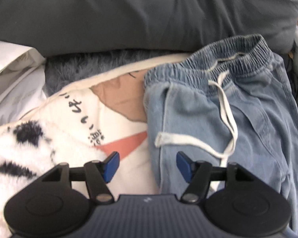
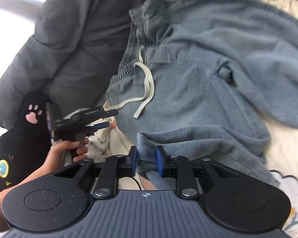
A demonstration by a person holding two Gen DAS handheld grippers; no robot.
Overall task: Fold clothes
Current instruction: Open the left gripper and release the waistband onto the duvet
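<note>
The light-blue denim trousers (image 1: 218, 119) lie spread on a cream printed blanket (image 1: 117, 111), with the elastic waistband (image 1: 208, 59) at 12 o'clock in the left wrist view and a white drawstring (image 1: 226, 107) trailing loose across the front panel. A dark grey padded jacket (image 1: 139, 13) lies just beyond the waistband, at 12 o'clock. A fluffy white fabric with black marks (image 1: 23, 142) occupies the 8 o'clock area. The left gripper (image 1: 148, 166) hangs above the left edge of the trousers; its blue pads (image 1: 110, 164) stand well apart with nothing between them, one over the blanket and the other over the denim. In the right wrist view, the right gripper (image 2: 146, 163) sits at 6 o'clock on a folded denim edge (image 2: 188, 138) of the trousers. Its jaws stand a small way apart with the cloth running between them; contact between the pads and the cloth is not evident. At 9 o'clock in that view, a hand (image 2: 65, 152) holds the left gripper, and a black sleeve with a pink paw print (image 2: 29, 130) lies beside it.
</note>
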